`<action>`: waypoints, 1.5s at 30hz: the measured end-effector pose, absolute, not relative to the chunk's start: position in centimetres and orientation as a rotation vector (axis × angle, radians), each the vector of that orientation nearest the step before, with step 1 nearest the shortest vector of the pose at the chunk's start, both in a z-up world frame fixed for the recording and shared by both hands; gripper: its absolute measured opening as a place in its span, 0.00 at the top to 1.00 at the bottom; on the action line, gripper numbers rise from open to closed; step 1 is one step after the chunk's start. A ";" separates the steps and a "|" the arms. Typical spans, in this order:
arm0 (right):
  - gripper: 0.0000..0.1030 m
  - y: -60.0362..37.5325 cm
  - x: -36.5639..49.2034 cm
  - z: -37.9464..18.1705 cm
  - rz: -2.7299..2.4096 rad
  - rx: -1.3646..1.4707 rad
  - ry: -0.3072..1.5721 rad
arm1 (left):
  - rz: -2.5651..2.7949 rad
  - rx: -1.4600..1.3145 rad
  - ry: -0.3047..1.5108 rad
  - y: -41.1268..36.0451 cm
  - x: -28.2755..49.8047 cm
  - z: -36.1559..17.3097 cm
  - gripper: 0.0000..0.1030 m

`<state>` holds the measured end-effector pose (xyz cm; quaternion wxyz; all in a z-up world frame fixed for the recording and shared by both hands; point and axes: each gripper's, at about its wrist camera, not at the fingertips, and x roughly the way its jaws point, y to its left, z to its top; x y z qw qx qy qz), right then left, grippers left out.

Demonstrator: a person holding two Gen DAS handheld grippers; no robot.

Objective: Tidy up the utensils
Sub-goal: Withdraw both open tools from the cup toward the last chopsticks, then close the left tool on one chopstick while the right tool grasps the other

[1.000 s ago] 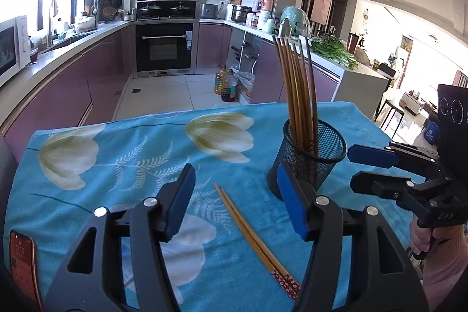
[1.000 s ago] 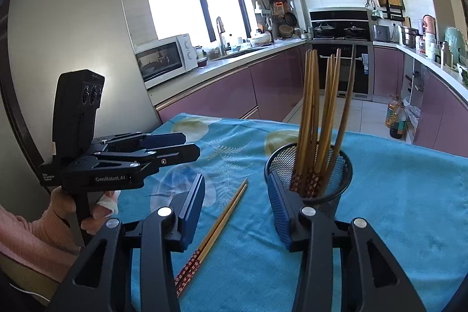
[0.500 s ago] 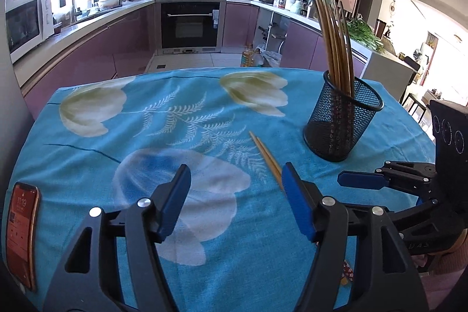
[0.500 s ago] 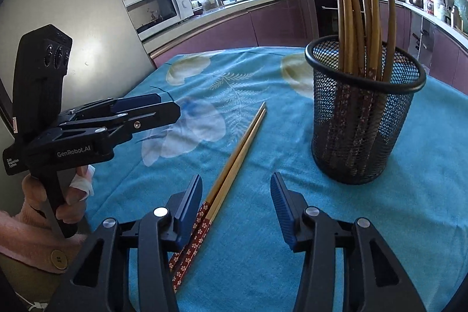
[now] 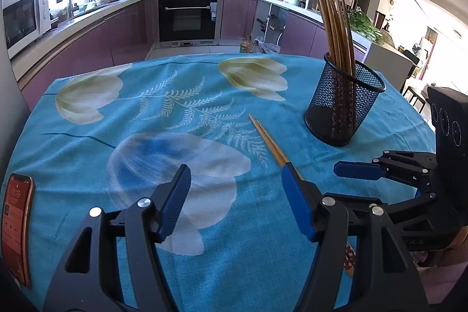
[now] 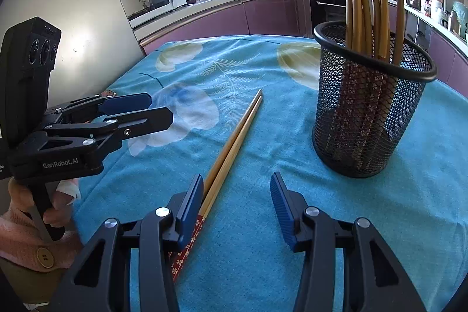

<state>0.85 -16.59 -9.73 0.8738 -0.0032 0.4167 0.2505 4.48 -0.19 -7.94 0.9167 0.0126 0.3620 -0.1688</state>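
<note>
In the left wrist view, the left hand-held gripper (image 5: 235,199) hangs above the blue flowered table (image 5: 163,119) with its jaws spread wide and nothing between them. Compared with a second ago it has drawn back and risen, so the black mesh holder (image 5: 343,107) full of upright chopsticks now stands further off, up and to the right. The loose pair of chopsticks (image 5: 267,141) lies flat on the cloth, its near end running under the right finger of this gripper. A phone (image 5: 16,227) rests at the left edge. The right hand-held gripper (image 5: 358,170) shows at the right.

In the right wrist view, the right hand-held gripper (image 6: 237,206) has come down closer to the table than before. It is wide open and empty, with the loose pair of chopsticks (image 6: 234,142) passing just beside its left finger. The black mesh holder (image 6: 371,98) stands to the right, apart from the pair. The left hand-held gripper (image 6: 146,110) hovers at the left, open.
</note>
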 end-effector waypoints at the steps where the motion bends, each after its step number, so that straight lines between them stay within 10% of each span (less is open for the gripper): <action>1: 0.56 -16.5 0.8 -9.8 0.521 -0.012 0.872 | -0.349 0.027 0.749 -0.3 4.5 -8.0 0.38; 32: 0.68 -16.6 1.6 -9.7 0.451 -0.057 0.911 | -0.394 0.043 0.788 -1.4 4.6 -9.1 0.39; 45: 0.72 -17.2 1.9 -9.8 0.439 -0.056 0.920 | -0.456 0.132 0.889 -5.1 6.6 -10.7 0.58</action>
